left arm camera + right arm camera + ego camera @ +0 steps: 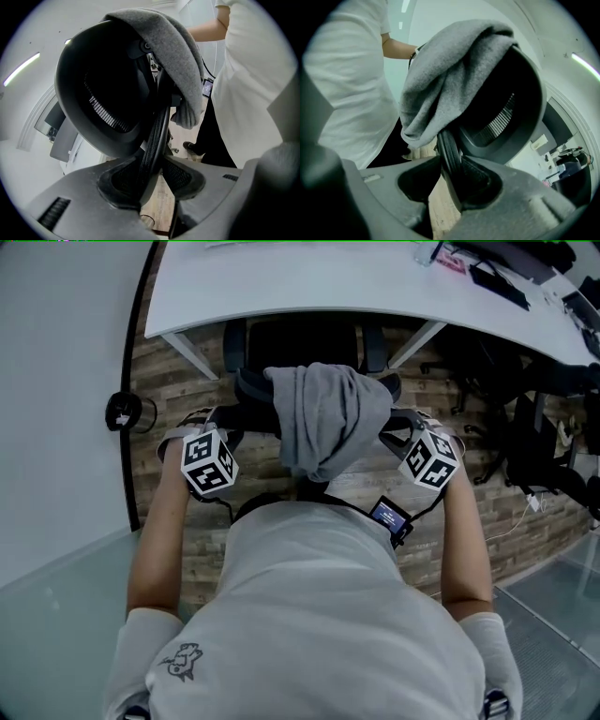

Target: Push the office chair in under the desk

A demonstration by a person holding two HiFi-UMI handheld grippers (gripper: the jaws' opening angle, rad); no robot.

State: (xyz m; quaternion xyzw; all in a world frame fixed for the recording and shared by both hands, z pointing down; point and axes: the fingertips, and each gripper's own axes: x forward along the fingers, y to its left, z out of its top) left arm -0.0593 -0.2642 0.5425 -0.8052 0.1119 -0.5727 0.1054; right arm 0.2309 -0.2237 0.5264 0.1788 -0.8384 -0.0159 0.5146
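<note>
Wood-plank floor point(178, 371), both forearms point(155, 540) stretched forward, left claw point(157, 173) and right claw point(450, 183) each pinching office chair point(300, 338) back rim

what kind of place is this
Most likely an office: a long white desk, a black mesh office chair with a grey garment draped over its back, and what look like more black chairs on the wood-look floor.

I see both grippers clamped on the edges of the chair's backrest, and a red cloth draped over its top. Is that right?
Not quite. The cloth is grey, not red, as the head view shows. The left gripper and the right gripper do clamp the edges of the backrest.
</note>
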